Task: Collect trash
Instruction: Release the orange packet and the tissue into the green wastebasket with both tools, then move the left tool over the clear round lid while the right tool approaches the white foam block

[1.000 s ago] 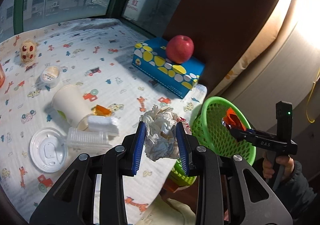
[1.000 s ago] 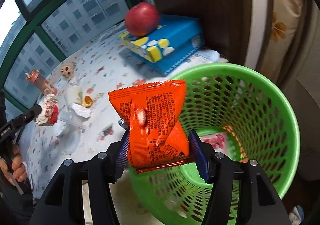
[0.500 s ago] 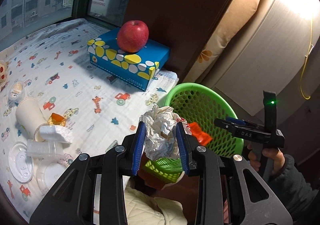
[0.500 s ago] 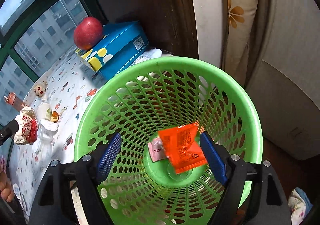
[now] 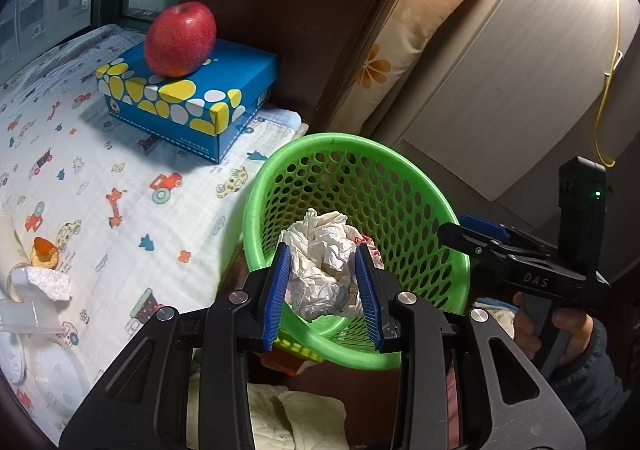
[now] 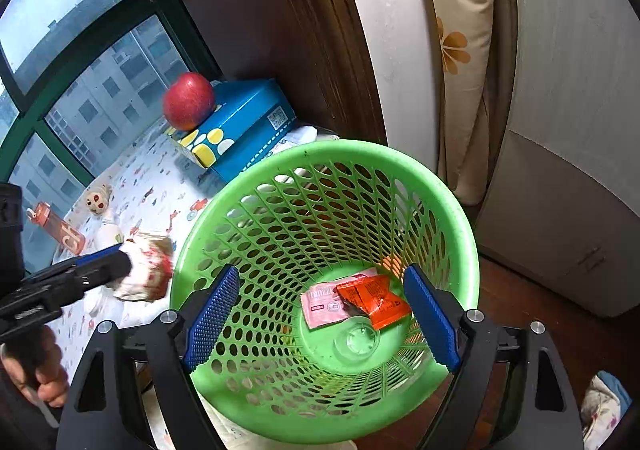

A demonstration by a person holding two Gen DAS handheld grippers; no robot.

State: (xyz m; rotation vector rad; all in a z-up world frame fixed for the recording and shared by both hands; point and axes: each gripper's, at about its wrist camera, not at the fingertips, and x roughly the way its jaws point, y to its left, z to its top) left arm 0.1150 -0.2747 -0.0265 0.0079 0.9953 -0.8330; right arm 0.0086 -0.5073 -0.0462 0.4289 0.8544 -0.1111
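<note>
My left gripper is shut on a crumpled white paper ball and holds it over the near rim of the green mesh basket. The ball also shows in the right wrist view, just left of the basket rim. My right gripper is open and empty above the basket. An orange snack wrapper and a pink packet lie on the basket's bottom. The right gripper also shows at the right of the left wrist view.
A red apple sits on a blue spotted box on the patterned cloth. Cups, lids and a foam piece lie at the left. A curtain and white cabinet stand behind the basket.
My right gripper opened and the orange wrapper dropped to the basket's bottom. My left gripper carried the paper ball from over the table to the basket's rim.
</note>
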